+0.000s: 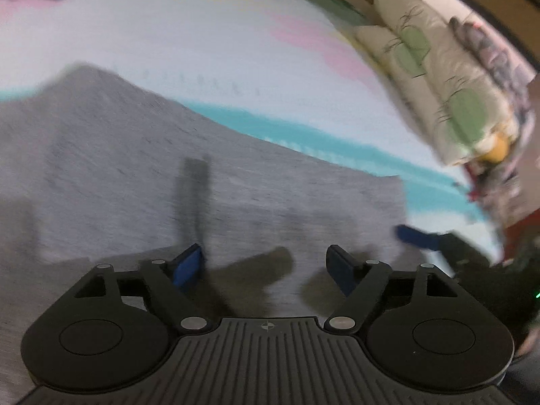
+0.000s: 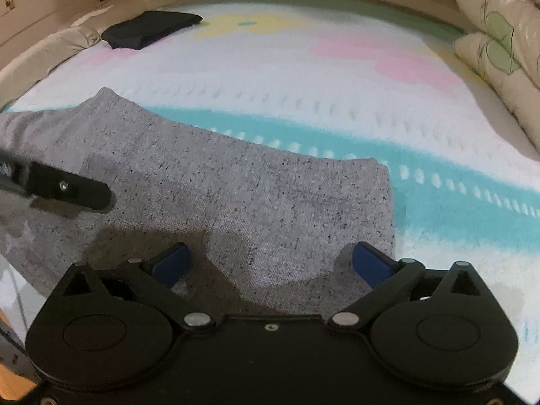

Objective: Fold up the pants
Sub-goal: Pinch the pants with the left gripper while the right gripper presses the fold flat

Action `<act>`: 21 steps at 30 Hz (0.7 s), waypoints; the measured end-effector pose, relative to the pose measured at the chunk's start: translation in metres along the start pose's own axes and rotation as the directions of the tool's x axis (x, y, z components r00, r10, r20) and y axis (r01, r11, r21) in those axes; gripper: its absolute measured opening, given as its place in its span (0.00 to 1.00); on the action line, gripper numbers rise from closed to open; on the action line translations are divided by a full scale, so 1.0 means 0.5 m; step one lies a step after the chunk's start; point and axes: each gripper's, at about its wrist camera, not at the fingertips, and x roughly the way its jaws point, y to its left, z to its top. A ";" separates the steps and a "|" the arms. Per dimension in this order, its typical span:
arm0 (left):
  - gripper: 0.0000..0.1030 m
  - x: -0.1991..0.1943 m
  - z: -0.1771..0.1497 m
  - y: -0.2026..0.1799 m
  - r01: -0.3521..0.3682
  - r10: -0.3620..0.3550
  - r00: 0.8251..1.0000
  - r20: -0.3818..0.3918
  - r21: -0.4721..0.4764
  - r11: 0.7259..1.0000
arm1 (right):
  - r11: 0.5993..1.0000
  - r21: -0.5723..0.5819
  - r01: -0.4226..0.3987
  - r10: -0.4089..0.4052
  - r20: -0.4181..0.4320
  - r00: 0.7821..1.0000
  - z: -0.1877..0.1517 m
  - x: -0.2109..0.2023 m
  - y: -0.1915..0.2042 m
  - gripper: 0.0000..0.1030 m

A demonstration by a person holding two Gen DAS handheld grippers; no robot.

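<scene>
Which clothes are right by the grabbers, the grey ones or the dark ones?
The grey pants. They lie spread out right under both open grippers, while the dark folded clothes sit far back on the bed, near the cream pillow.

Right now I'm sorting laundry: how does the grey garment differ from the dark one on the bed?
The grey pants are light, speckled and spread wide near the grippers; the dark garment is near-black, plain, and a compact bundle at the far edge. Both lie on the pastel bedspread.
</scene>
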 end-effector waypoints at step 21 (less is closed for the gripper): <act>0.10 0.017 0.002 -0.029 -0.111 0.108 0.991 0.077 0.035 0.993 | 0.991 0.106 0.081 -0.090 0.080 0.993 -0.019 0.000 0.024 1.00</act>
